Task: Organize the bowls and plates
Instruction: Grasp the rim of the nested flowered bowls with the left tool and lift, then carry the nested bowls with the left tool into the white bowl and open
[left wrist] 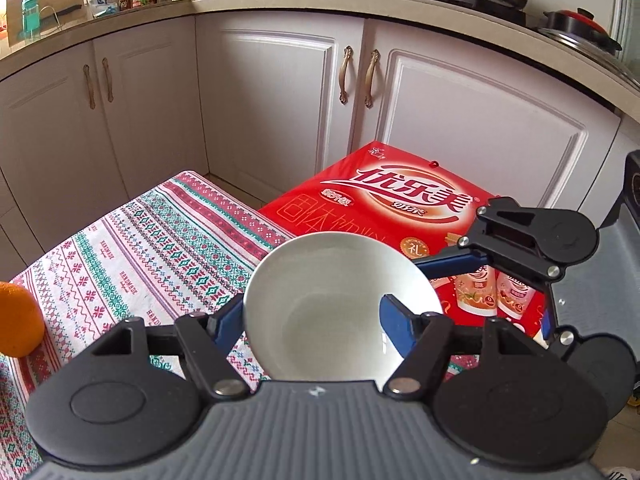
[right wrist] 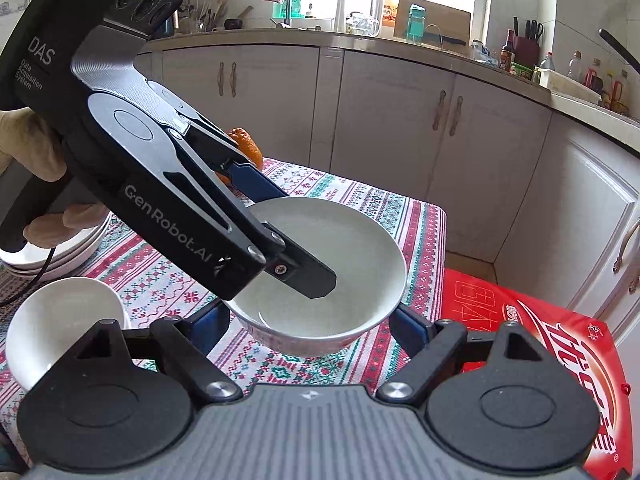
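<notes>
The left gripper [left wrist: 316, 314] pinches the white bowl [left wrist: 340, 304] by its rim, 1 finger [left wrist: 394, 316] inside and the other outside, low in the frame's centre above the patterned desk [left wrist: 132, 240]. In the right wrist view the right gripper [right wrist: 312, 326] straddles the same bowl [right wrist: 344, 256]; its pads' contact is hidden by the bowl, so I cannot tell if it grips. Lower left, a second bowl [right wrist: 60, 312] is partly cut off; stacked plates [right wrist: 76, 248] sit half hidden behind a hand [right wrist: 32, 148]. A red box [left wrist: 400, 200] lies beyond.
</notes>
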Action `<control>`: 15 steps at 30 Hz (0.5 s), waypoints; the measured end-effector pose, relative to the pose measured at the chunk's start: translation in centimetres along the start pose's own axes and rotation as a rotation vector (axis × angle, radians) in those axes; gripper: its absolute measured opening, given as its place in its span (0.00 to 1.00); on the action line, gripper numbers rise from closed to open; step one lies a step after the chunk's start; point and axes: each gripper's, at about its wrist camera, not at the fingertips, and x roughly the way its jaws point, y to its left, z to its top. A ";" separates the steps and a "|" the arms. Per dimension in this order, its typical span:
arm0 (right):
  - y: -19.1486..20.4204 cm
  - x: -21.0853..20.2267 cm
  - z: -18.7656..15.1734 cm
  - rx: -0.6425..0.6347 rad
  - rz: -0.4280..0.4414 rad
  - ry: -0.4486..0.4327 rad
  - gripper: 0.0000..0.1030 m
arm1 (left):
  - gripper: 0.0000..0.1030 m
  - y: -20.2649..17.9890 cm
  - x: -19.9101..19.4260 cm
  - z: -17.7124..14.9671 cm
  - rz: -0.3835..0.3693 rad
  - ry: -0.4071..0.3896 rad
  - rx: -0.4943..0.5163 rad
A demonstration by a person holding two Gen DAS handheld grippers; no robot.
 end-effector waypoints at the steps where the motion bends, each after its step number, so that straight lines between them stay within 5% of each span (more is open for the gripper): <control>1: 0.3 -0.3 0.0 -0.002 0.003 -0.001 0.87 | 0.68 -0.2 -0.5 -0.2 0.002 -0.003 -0.001; 15: 4.9 -4.5 -0.4 -0.049 0.052 -0.018 0.87 | 0.68 -2.6 -6.6 -4.0 0.039 -0.051 -0.038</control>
